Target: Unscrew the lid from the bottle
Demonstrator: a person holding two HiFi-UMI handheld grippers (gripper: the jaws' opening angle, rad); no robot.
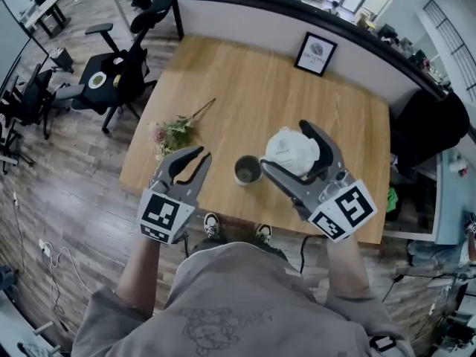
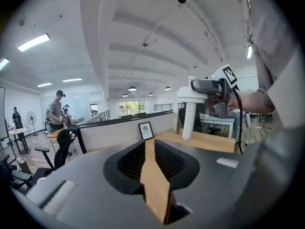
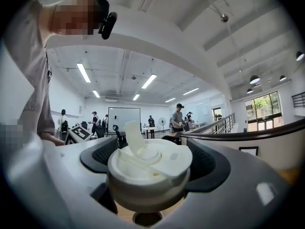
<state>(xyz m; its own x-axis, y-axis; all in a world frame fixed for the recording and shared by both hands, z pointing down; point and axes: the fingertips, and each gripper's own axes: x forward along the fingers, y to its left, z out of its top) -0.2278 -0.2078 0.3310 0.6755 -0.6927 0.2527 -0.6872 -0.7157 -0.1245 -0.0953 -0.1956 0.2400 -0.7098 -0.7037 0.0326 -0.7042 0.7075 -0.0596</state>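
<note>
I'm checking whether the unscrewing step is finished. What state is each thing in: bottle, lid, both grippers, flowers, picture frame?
right gripper: shut on the lid.
lid: off the bottle, held in the air.
bottle: upright on the table, mouth open.
left gripper: fingers a narrow gap apart, empty.
flowers: lying flat on the table.
picture frame: standing upright.

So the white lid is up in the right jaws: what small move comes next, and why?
Probably carry the white lid aside and set it on the table. The right gripper grips it clear of the open bottle, so it looks already unscrewed.
</note>
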